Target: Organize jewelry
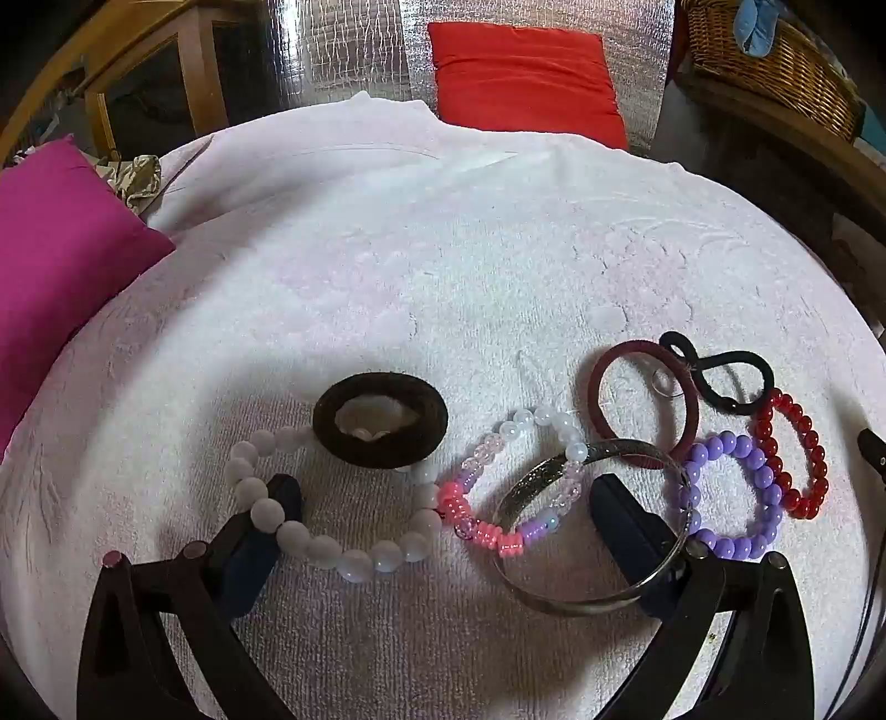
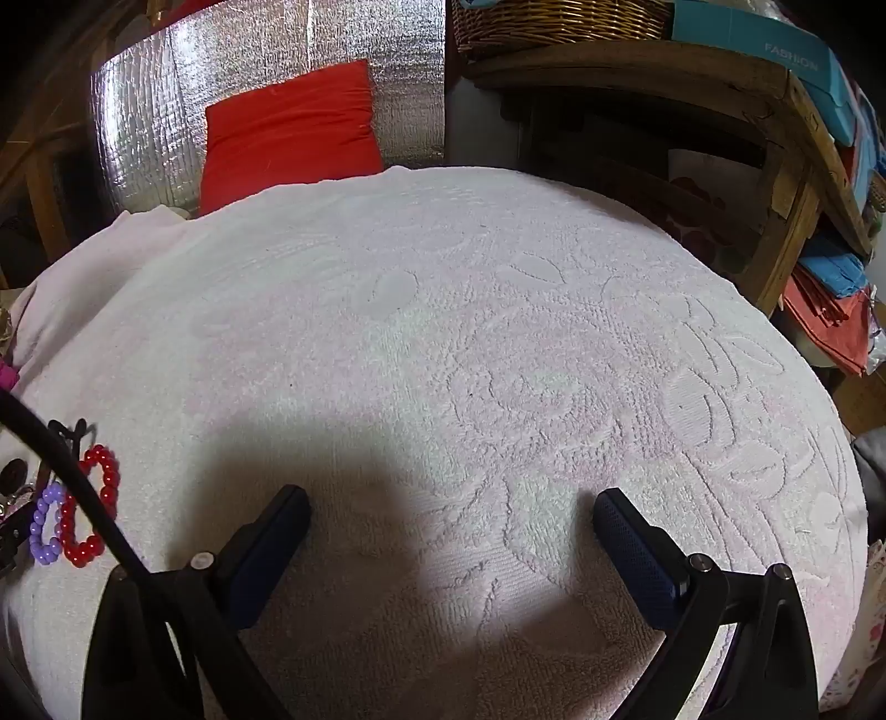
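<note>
On a white towel (image 1: 443,277) lie a white bead bracelet (image 1: 324,548), a dark brown scrunchie (image 1: 332,426), a pink and clear bead bracelet (image 1: 487,534), a silver bangle (image 1: 559,601), a maroon hair ring (image 1: 603,415), a black hair tie (image 1: 720,401), a purple bead bracelet (image 1: 761,476) and a red bead bracelet (image 1: 811,443). My left gripper (image 1: 448,498) is open and low over them. The white beads cross its left finger, and the bangle's rim crosses its right finger. My right gripper (image 2: 451,509) is open over bare towel (image 2: 470,332), with the red bracelet (image 2: 88,498) and the purple bracelet (image 2: 47,526) far to its left.
A magenta cushion (image 1: 61,266) lies at the towel's left edge and a red cushion (image 1: 526,77) behind it against silver foil. A wicker basket (image 1: 775,61) and a wooden shelf (image 2: 720,83) with a teal box (image 2: 775,50) stand at the right. A black cable (image 2: 83,487) crosses the right wrist view.
</note>
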Demonstrator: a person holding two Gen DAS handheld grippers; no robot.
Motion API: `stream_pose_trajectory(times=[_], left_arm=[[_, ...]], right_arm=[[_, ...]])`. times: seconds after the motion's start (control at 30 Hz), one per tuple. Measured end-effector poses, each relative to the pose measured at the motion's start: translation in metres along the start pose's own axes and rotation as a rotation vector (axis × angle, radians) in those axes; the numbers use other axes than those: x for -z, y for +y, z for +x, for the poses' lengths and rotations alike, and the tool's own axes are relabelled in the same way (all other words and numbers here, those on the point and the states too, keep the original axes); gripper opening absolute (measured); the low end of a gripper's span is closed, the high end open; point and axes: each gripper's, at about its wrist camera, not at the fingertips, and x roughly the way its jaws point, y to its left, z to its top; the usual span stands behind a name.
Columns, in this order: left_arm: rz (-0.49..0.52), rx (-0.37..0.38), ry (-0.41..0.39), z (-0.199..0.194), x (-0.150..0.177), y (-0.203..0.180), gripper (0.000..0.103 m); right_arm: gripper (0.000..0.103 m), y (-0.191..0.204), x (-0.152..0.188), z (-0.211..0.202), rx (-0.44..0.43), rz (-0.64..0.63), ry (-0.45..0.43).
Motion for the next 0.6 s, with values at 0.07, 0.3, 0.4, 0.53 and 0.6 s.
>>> stream_pose_trajectory(times=[0.07, 0.3, 0.4, 0.53, 0.6], left_arm=[[0.001, -0.002, 0.0, 0.0, -0.0002, -0.0008, 0.103], [-0.002, 0.003, -0.001, 0.0, -0.0004, -0.001, 0.103], [-0.004, 0.004, -0.001, -0.0002, -0.0009, -0.0004, 0.103], [-0.004, 0.005, -0.002, -0.0015, -0.0002, 0.0003, 0.103], [-0.004, 0.005, -0.002, -0.0019, -0.0004, 0.0002, 0.103]], right_arm=[[0.103, -0.0001, 0.0, 0.0, 0.0, 0.0, 0.0], [0.103, -0.0001, 0.0, 0.0001, 0.0, 0.0, 0.0], [0.103, -0.0001, 0.0002, 0.0002, -0.001, 0.001, -0.001], [0.103, 0.0007, -0.0005, 0.0011, 0.006, 0.003, 0.002], [0.103, 0.0032, -0.0024, 0.0011, 0.015, 0.002, 0.005]])
